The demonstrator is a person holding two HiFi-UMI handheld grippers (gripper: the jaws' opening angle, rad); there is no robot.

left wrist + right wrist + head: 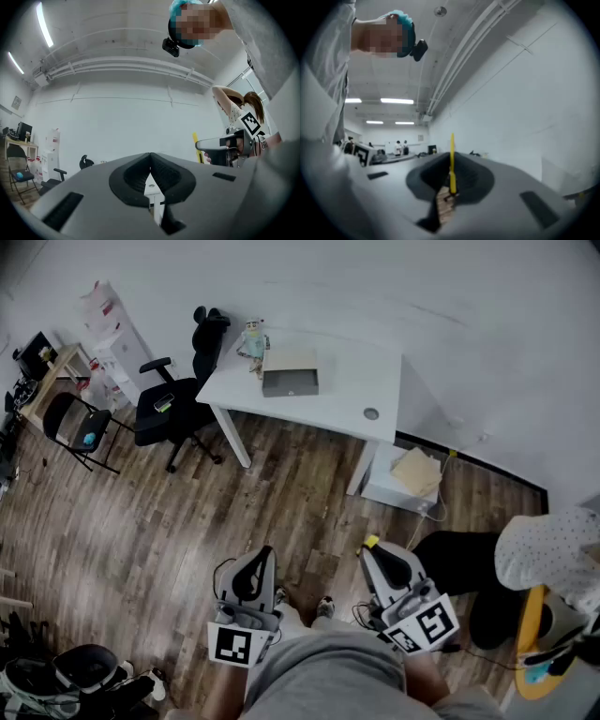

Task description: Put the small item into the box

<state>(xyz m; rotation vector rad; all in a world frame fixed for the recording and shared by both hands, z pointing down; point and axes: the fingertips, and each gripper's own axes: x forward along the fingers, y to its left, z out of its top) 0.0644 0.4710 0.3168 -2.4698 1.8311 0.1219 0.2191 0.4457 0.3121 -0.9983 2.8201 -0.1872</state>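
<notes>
Right gripper [451,163]: clamped on thin yellow item [452,143], possibly a clip. Could be dropped before distant box [290,373] is reached. Left gripper [150,163]: closed, empty.

The floor [141,512] is brown wood plank with a soft sheen where the light falls. The tabletop [347,381] is white, smooth and matt. The box [291,371] looks like dull grey card. The left claw [150,157] and right claw [451,157] have matt grey plastic shells and dark ribbed pads [166,176]. The yellow strip [452,176] looks like smooth plastic.
</notes>
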